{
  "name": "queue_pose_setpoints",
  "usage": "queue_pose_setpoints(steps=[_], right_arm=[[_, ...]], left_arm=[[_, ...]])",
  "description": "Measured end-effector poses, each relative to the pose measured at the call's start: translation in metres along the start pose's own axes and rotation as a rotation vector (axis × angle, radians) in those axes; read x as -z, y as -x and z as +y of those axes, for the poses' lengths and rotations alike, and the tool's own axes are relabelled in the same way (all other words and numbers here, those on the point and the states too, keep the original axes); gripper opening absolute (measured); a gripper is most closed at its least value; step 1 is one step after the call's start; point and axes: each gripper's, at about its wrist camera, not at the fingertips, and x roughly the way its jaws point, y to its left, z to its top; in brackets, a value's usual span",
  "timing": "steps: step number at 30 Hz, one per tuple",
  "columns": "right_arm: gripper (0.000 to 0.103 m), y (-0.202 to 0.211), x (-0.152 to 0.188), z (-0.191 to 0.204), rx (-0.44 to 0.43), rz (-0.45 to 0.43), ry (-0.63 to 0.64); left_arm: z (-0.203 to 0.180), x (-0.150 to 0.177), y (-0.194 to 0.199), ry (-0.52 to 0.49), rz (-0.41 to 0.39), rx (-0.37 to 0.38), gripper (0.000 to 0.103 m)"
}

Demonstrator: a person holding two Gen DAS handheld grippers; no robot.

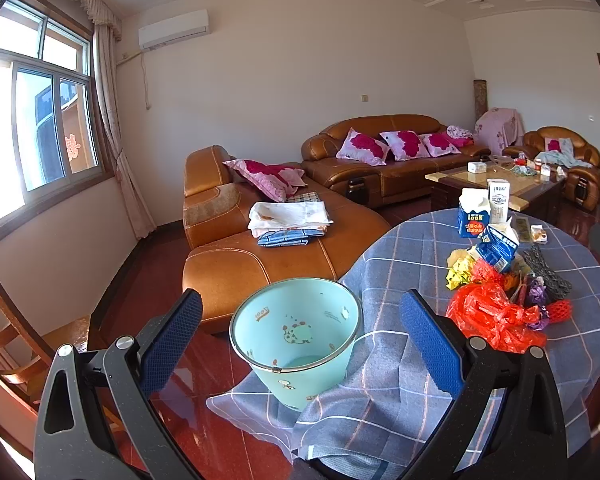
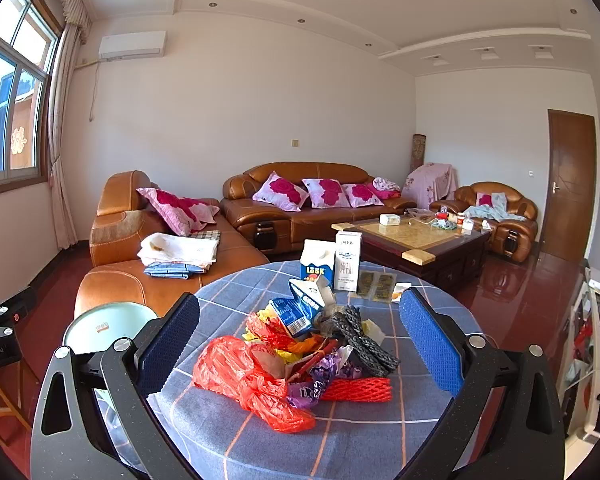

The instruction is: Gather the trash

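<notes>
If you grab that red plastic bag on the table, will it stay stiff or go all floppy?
Probably floppy: the red plastic bag lies crumpled in thin, shiny folds. It looks very light and may slip or stretch. It touches the purple wrapper, which might get dragged along.

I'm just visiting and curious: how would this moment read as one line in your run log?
left gripper: open, facing bin | right gripper: open, facing trash pile | table: trash uncollected | bin: looks empty
</notes>
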Motion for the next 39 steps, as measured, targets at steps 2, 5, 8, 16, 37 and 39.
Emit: queue_pose_setpoints(steps=[2,5,8,16,37,39], right_arm=[[0.098,0.0006,-0.0008,0.0006,-0.001,-0.001,0.000],[0.098,0.0004,-0.0008,0.0007,-0.001,0.002,-0.001],[0.098,0.0018,-0.0025,0.0008,-0.001,0.002,-0.001],[0.098,0.0017,-0.0020,0.0005,-0.002,0.003,-0.003],[0.098,0.0066,-0.0068,0.0051,-0.015,0.006,-0.004],[0.098,0.0073,-0.0071,0.0060,-0.015,0.005,-0.002]], left_arm=[[0.0013,0.0003,0.0001,0.001,-0.001,-0.001,0.097],[0.0020,-0.0001,0.0007,0.001,-0.001,-0.001,0.097],[0.0019,-0.0005,0.0006,0.001,-0.001,0.000,0.097],[0.0029,-0.0010,0.0011,0.004,-0.003,-0.003,0.097],[0.0053,-0.0013,0.0020,0.008,-0.005,-0.007,0.097],[0.0054,-0.0013,0.0020,0.007,-0.005,-0.008,0.097]])
